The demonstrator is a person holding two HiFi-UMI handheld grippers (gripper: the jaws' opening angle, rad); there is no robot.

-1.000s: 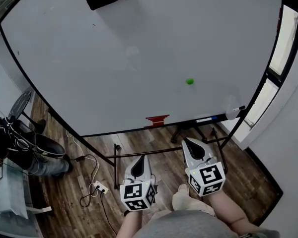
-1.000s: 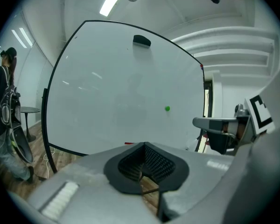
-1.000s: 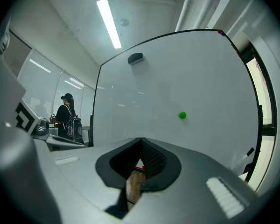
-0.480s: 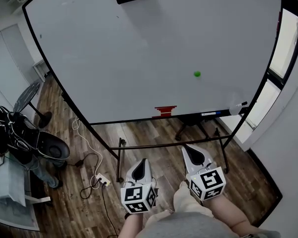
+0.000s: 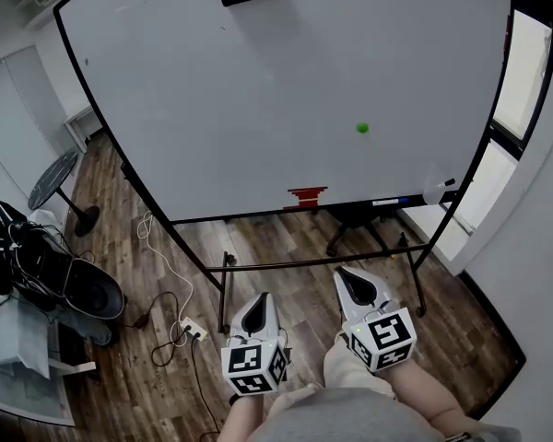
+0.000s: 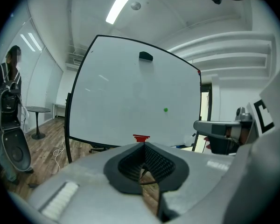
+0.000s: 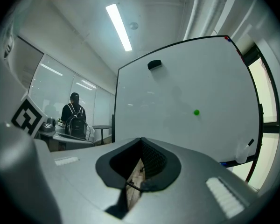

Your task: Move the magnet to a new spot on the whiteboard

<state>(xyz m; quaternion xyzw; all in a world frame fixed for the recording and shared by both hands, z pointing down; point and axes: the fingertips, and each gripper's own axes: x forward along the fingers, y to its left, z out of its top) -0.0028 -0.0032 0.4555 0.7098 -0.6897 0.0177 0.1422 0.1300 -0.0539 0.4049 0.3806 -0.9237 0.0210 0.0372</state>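
Head view: your big white whiteboard [image 5: 258, 81] in its black frame stands on a wheeled stand over a brown wood-plank floor [image 5: 286, 251], with a tall window [image 5: 525, 72] at three o'clock. The small round green magnet [image 5: 362, 128] sticks at the board's four o'clock, well apart from your left gripper [image 5: 256, 316] and right gripper [image 5: 358, 285].

Left gripper view: the jaws are pressed together on nothing, and the magnet is a plain green dot at one o'clock.

Right gripper view: these jaws are also closed and empty, with the dot at two o'clock.

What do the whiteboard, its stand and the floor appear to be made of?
The whiteboard looks like a smooth glossy white panel, probably coated steel, since the green magnet sits on it. Its stand is thin black tubing, likely painted metal. The floor shows brown grained planks with seams: wood or laminate.
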